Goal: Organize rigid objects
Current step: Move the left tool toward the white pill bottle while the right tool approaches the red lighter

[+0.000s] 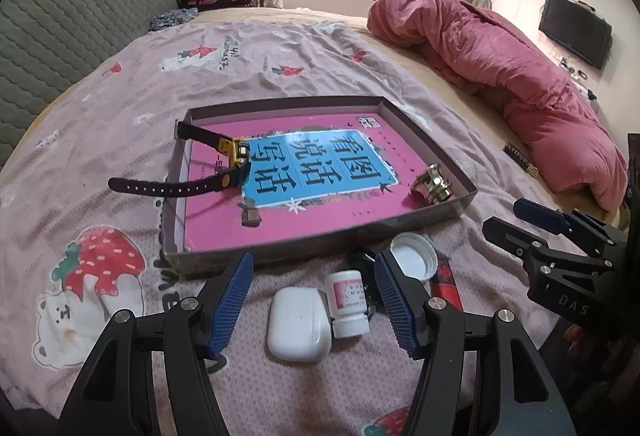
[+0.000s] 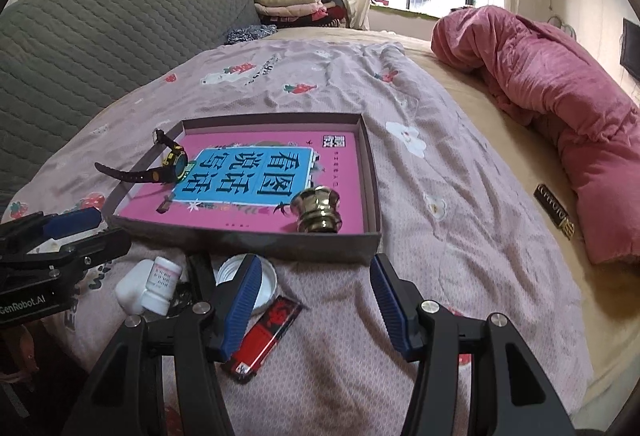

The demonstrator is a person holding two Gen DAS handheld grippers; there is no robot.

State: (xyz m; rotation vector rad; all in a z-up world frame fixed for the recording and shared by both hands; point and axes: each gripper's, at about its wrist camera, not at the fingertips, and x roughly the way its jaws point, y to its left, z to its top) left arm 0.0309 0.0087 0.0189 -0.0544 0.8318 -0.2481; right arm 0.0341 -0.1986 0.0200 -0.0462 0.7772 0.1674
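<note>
A shallow cardboard box [image 1: 320,242] [image 2: 248,236] lies on the bed with a pink book in its bottom. A black and yellow watch [image 1: 236,156] [image 2: 174,164] hangs over its left wall, and a brass knob [image 1: 434,184] [image 2: 318,214] sits in its near right corner. In front of the box lie a white earbud case [image 1: 298,324] [image 2: 130,286], a small white pill bottle [image 1: 348,302] [image 2: 162,286], a white lid [image 1: 414,254] [image 2: 266,282] and a red lighter [image 1: 448,284] [image 2: 266,336]. My left gripper [image 1: 314,296] is open above the case and bottle. My right gripper [image 2: 316,302] is open beside the lighter.
A rolled pink quilt [image 1: 500,76] [image 2: 560,108] lies on the right of the bed. A small dark case [image 1: 520,156] [image 2: 554,210] lies next to it. A grey padded headboard [image 1: 72,28] stands at the left. Folded clothes [image 2: 292,6] are stacked at the back.
</note>
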